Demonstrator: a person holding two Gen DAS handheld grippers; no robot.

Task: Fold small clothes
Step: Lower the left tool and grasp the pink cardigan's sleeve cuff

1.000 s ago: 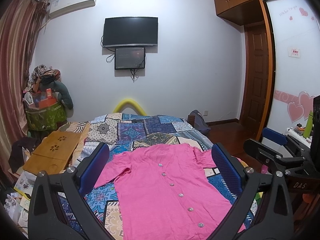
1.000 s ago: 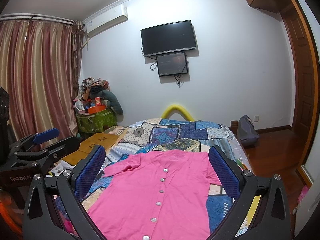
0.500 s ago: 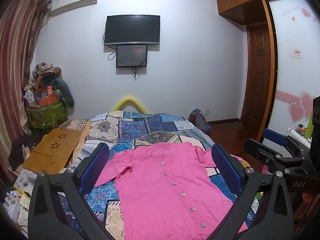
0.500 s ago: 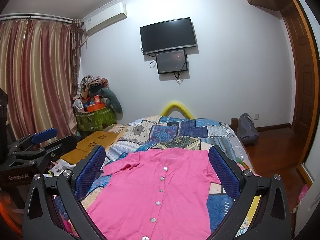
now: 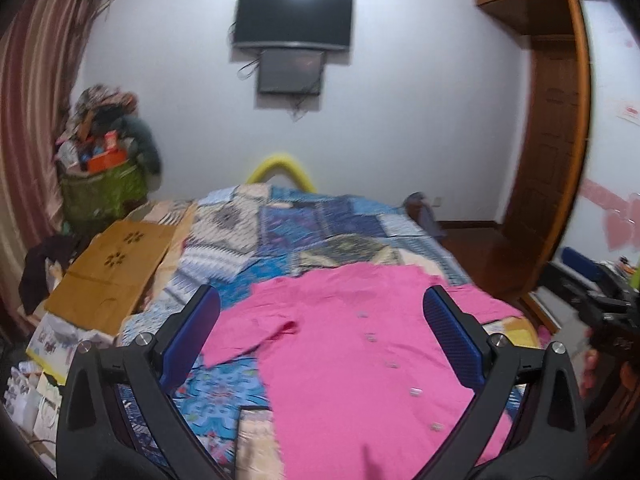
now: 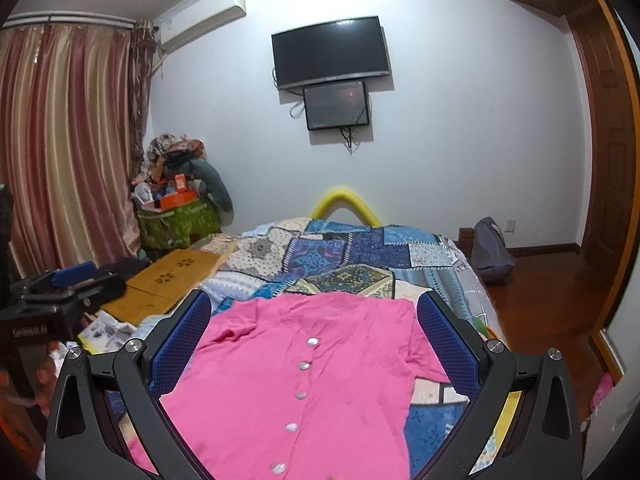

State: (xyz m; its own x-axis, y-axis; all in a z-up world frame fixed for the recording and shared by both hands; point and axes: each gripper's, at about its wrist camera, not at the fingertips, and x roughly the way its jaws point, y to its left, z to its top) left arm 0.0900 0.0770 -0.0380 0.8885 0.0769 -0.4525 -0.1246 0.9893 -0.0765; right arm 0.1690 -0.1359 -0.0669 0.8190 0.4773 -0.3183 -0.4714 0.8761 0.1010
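A small pink button-front shirt (image 5: pixel 352 344) lies spread flat, buttons up, on a patchwork bed cover (image 5: pixel 320 232). It also shows in the right wrist view (image 6: pixel 304 376). My left gripper (image 5: pixel 320 332) is open and empty, held above the shirt's left sleeve and chest. My right gripper (image 6: pixel 314 340) is open and empty, held above the shirt's collar and chest. The right gripper's body shows at the right edge of the left wrist view (image 5: pixel 600 300); the left one shows at the left edge of the right wrist view (image 6: pixel 60 284).
A wooden lap desk (image 5: pixel 108 264) lies at the bed's left edge. A green basket (image 6: pixel 176 224) piled with clothes stands by the curtain. A grey bag (image 6: pixel 490 248) sits on the wooden floor at the right. A TV (image 6: pixel 330 50) hangs on the far wall.
Both grippers have moved forward and tilted down toward the shirt. The left wrist view has swung right and is blurred by motion. The shirt has not moved.
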